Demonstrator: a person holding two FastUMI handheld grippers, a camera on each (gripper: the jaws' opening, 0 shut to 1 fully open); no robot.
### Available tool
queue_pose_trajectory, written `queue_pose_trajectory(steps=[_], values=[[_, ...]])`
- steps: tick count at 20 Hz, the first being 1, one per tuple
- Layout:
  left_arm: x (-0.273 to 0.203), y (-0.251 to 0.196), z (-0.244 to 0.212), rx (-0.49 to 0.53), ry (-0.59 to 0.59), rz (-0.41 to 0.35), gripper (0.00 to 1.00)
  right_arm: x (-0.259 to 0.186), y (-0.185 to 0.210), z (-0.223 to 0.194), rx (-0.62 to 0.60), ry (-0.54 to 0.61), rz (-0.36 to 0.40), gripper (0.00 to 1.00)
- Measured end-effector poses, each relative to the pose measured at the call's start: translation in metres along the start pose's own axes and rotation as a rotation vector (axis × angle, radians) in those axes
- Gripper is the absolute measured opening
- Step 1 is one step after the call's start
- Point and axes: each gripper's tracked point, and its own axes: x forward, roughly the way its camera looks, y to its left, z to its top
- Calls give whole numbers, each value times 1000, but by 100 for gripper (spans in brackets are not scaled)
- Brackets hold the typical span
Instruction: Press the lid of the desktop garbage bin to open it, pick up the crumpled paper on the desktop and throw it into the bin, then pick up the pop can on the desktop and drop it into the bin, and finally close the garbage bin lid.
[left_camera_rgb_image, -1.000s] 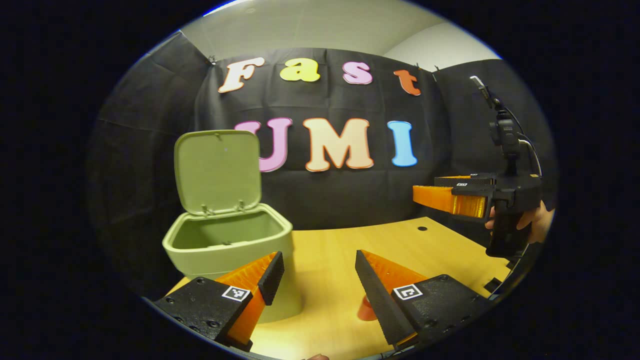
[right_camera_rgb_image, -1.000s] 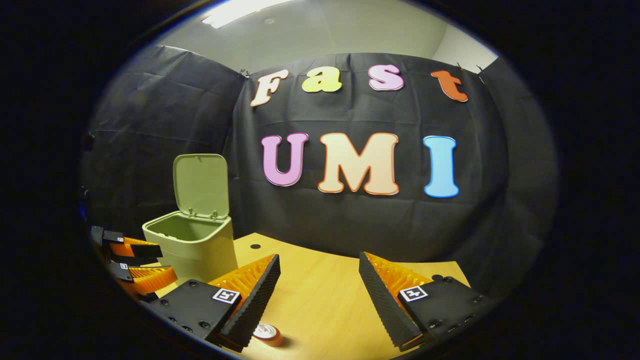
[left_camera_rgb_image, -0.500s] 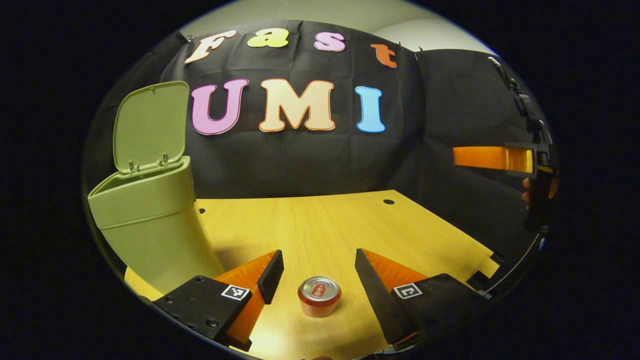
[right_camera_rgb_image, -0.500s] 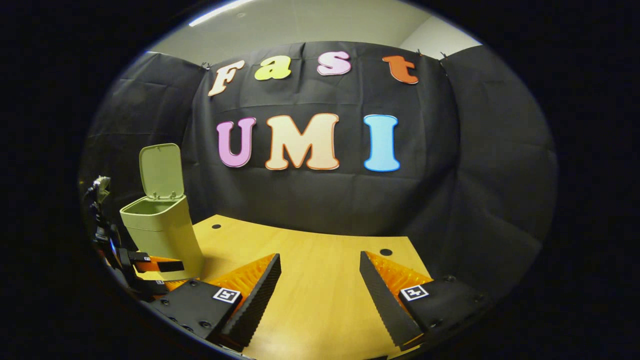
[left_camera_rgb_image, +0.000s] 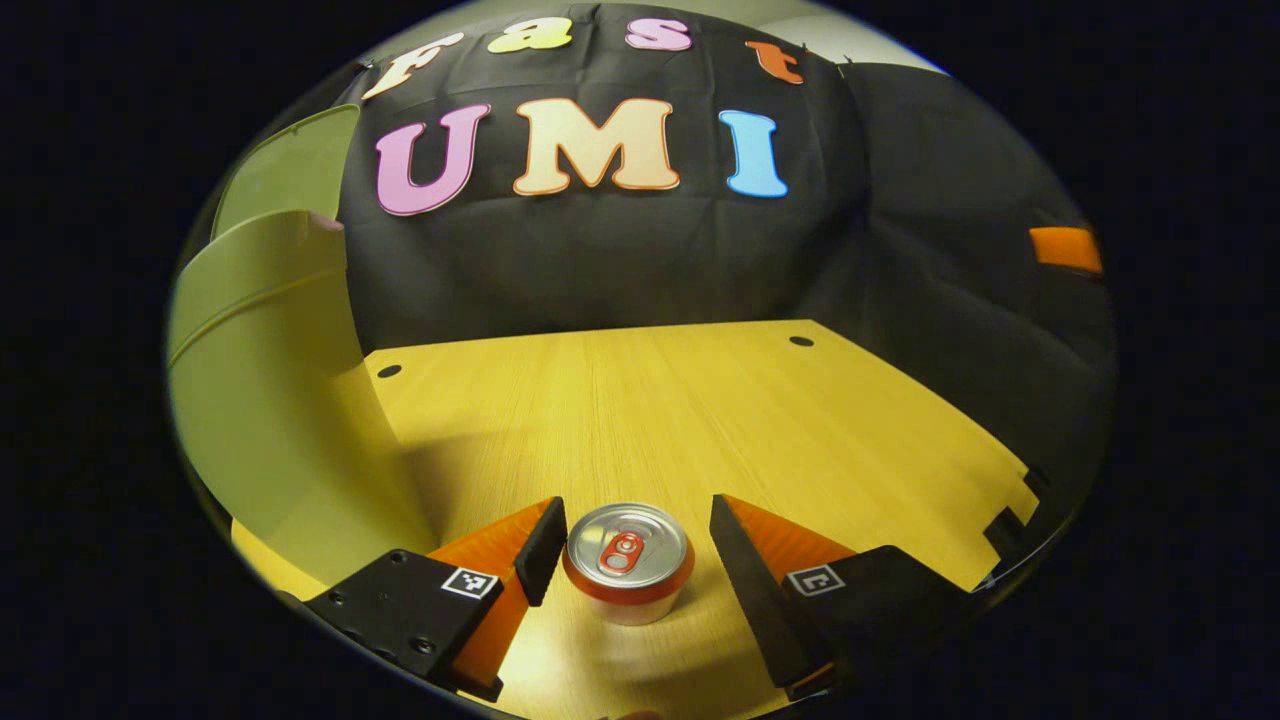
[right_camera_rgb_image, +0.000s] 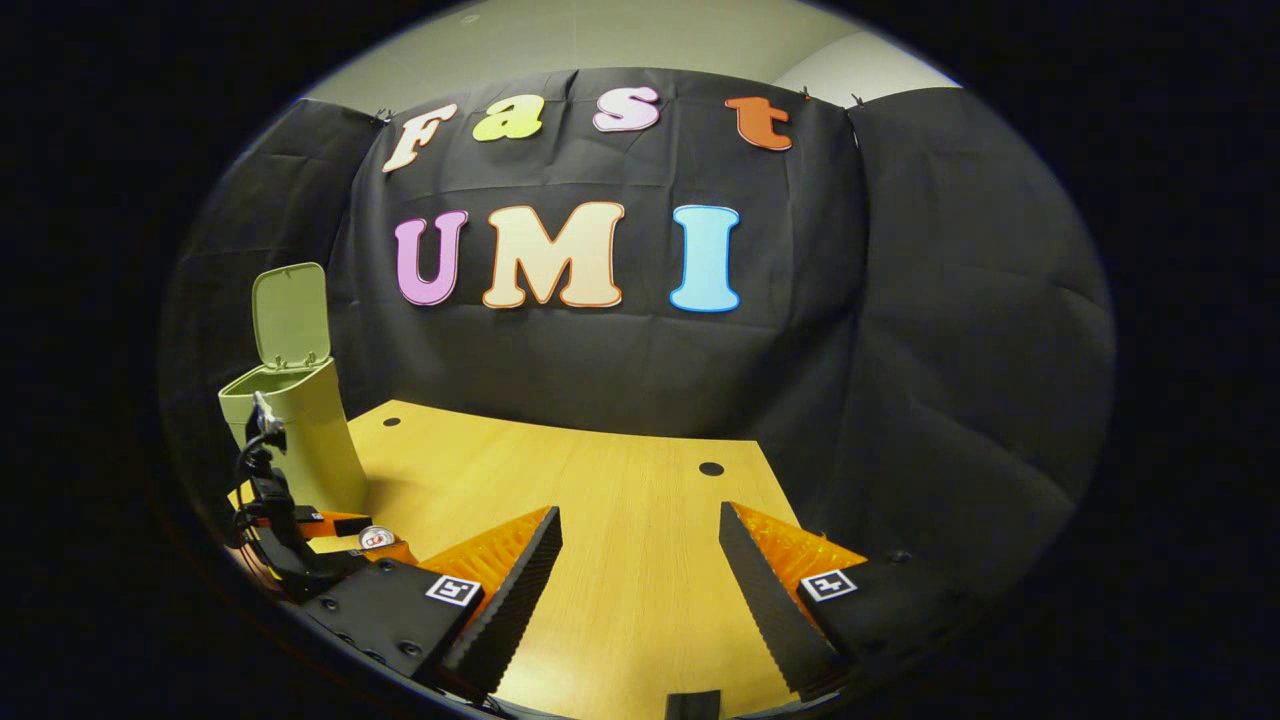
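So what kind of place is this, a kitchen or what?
Not a kitchen: likely a recording booth. A black cloth wall backs a wooden desk holding a green bin and a pop can.

Can (left_camera_rgb_image: 628, 560) upright on the table (left_camera_rgb_image: 700, 400) between the left gripper (left_camera_rgb_image: 630, 545) fingers — bin (left_camera_rgb_image: 260, 400) to its left, lid (right_camera_rgb_image: 290, 312) raised behind — right gripper (right_camera_rgb_image: 640, 570) well apart.

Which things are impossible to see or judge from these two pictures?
- Inside of the bin: in the right gripper view it is far off and its wall hides the contents, so whether the paper lies inside cannot be told.
- Bin top and lid: cut off by the edge of the left gripper view.
- Can: its side print is hidden, seen from above between the left gripper fingers.
- Can in the right gripper view: too small.
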Motion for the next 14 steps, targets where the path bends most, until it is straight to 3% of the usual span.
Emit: queue_pose_trajectory(steps=[4,7,8,11,14], values=[[13,4,-33,9,82,15,89,-3,-8,-8,8,22,-9,100],[10,5,-25,3,75,32,78,-4,-8,-13,7,28,-4,100],[8,7,-19,1,64,37,80,-4,-6,-14,8,27,2,100],[2,16,29,4,-13,44,77,0,5,-12,19,15,24,100],[-18,23,110,29,-170,40,77,5,18,-17,53,5,57,100]])
